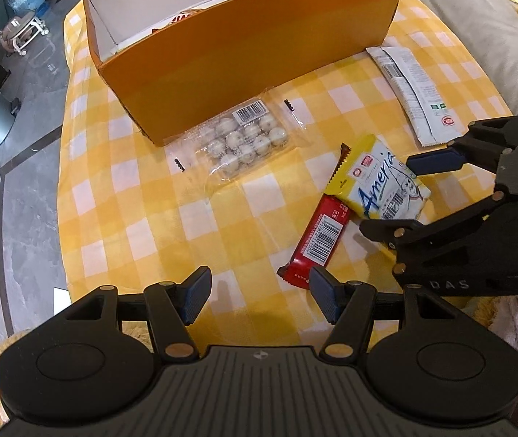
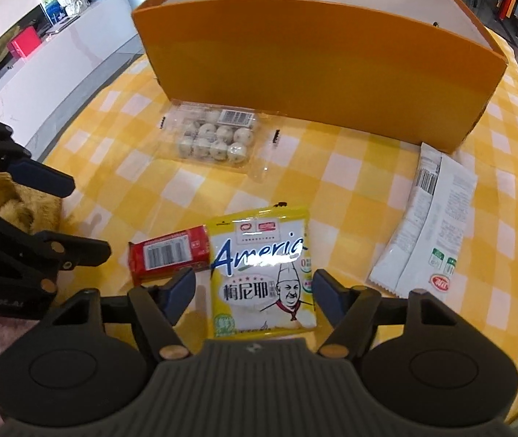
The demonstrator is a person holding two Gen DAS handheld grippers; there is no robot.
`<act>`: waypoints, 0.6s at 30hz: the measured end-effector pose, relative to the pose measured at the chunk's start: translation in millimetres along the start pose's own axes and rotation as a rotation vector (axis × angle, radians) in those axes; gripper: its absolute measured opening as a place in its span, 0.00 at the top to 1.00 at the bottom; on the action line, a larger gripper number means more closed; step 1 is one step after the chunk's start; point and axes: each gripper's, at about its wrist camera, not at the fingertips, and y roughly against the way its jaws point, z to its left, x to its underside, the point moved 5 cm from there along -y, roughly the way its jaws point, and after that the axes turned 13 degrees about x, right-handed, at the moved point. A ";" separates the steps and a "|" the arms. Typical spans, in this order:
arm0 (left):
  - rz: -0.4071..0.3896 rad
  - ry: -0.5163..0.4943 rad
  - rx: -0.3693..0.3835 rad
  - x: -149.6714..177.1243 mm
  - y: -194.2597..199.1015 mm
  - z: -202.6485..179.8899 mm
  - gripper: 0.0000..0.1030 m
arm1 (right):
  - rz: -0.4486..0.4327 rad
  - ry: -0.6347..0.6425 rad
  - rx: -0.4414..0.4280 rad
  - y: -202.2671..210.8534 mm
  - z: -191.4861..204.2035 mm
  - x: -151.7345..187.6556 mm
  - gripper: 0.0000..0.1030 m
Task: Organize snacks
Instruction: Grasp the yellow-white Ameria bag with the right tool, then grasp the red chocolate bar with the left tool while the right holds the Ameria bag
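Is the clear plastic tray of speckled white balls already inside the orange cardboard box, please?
No, the clear plastic tray of speckled white balls lies on the yellow checked cloth, just outside the orange cardboard box.

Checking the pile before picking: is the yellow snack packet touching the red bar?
Touching. In the left wrist view, the yellow snack packet overlaps the red bar's upper end.

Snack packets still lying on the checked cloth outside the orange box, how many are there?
4: the clear tray of balls by the box wall, the white packet at right, the yellow packet, and the red bar partly under it. Others sit inside the box.
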 end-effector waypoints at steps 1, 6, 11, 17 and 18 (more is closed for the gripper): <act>0.002 -0.002 0.001 -0.2 -0.9 0.1 0.30 | 0.003 -0.003 0.001 -2.5 -0.3 -0.7 0.35; 0.009 -0.021 0.003 -2.2 -4.5 0.5 0.30 | 0.015 -0.016 -0.006 -9.8 -2.0 -2.1 0.46; -0.004 -0.025 0.038 -8.7 -6.6 0.0 0.30 | 0.025 -0.033 -0.009 -8.4 -5.9 -0.9 0.51; -0.012 -0.101 0.056 -20.1 -14.2 -10.6 0.30 | 0.094 -0.115 0.026 -8.1 -23.9 7.0 0.51; -0.010 -0.119 0.059 -22.1 -16.6 -12.5 0.30 | 0.107 -0.135 0.032 -7.7 -28.0 9.0 0.51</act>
